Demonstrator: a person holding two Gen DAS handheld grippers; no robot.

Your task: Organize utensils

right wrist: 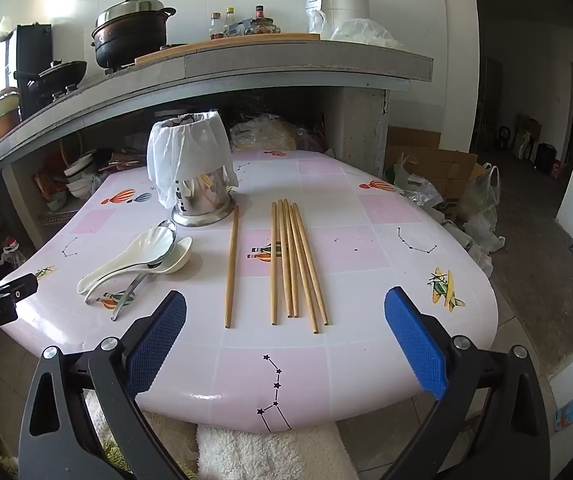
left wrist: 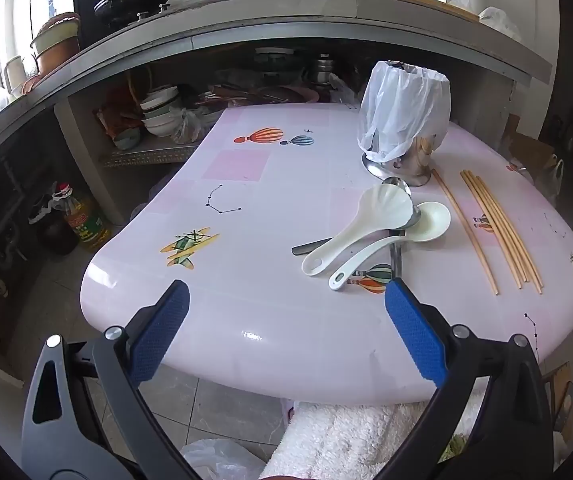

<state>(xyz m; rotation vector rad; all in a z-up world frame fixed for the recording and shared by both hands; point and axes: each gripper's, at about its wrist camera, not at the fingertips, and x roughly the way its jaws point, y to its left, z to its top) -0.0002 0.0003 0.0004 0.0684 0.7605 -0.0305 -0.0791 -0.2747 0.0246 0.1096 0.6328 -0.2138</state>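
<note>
Several wooden chopsticks (right wrist: 294, 260) lie side by side on the pink table (right wrist: 366, 320), with one more chopstick (right wrist: 231, 264) apart to their left. White spoons (right wrist: 126, 260) are piled over a metal spoon (right wrist: 168, 226) left of them. A steel utensil holder (right wrist: 194, 176) lined with a white bag stands behind. The left wrist view shows the same spoons (left wrist: 366, 228), chopsticks (left wrist: 498, 228) and holder (left wrist: 402, 120). My left gripper (left wrist: 286, 292) hangs open over the near table edge, empty. My right gripper (right wrist: 286, 304) is open and empty just short of the chopstick ends.
A concrete counter (right wrist: 286, 64) with pots, bottles and an appliance runs behind the table, bowls stored beneath it. Cardboard boxes and plastic bags (right wrist: 466, 200) crowd the floor at right. An oil bottle (left wrist: 82, 220) stands on the floor at left. A white fluffy cushion (right wrist: 270, 452) lies below the table's near edge.
</note>
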